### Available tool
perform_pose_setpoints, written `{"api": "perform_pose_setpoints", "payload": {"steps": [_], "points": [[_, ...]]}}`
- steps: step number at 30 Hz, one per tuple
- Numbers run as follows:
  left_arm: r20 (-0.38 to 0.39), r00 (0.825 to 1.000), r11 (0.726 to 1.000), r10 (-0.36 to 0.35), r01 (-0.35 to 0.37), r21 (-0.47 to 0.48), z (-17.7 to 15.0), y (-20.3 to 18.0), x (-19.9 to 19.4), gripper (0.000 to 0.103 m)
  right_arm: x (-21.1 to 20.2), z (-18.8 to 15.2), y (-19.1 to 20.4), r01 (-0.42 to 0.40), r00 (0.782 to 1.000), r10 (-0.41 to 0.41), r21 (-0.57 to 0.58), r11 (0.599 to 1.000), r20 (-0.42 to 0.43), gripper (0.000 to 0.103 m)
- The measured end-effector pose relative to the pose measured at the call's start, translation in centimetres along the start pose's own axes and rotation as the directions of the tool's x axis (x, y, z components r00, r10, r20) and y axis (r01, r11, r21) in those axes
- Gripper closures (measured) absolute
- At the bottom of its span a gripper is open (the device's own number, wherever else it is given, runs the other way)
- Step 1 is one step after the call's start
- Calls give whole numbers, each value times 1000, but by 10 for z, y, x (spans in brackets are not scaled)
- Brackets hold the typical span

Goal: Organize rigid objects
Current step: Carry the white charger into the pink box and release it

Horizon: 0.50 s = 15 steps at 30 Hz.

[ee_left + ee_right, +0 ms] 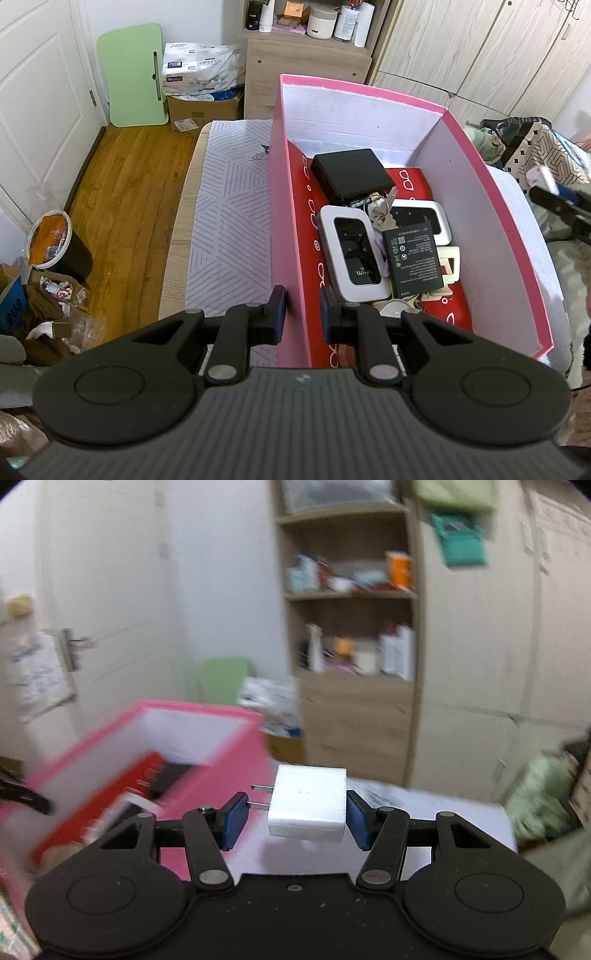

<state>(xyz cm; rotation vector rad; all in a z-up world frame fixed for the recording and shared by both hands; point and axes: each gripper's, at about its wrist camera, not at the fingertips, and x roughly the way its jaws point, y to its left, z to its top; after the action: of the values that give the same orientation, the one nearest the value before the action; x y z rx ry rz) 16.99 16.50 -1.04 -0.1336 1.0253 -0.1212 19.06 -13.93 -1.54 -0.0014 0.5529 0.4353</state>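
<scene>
Our left gripper (303,314) clamps the pink box's (369,88) near wall. Our right gripper (295,819) pinches a white charger (308,805), prongs against its left pad; the box lies to its left.

"Wi-Fi" on the white pocket router (354,254) in the box.

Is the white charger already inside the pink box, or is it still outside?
Outside. The white charger sits between the right gripper's pads, beside the pink box, not over its opening.
</scene>
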Motion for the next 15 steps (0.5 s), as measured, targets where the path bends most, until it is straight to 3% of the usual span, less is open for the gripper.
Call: {"api": "perform_pose_setpoints", "payload": {"steps": [7,13,15], "points": [[9,1000,1000,-4,4,3,-1,0,-2,86,-1,29,50,-158,987,162,-124,980,22,42],[11,1000,1000,-14,14,4,-2,3,-2,86,37,49,77,-194,981,186,-251,948,-55,42],[12,1000,1000,-18,18,3,-2,3,-2,86,59,54,86,-171,984,143,-325,930,-106,42]]}}
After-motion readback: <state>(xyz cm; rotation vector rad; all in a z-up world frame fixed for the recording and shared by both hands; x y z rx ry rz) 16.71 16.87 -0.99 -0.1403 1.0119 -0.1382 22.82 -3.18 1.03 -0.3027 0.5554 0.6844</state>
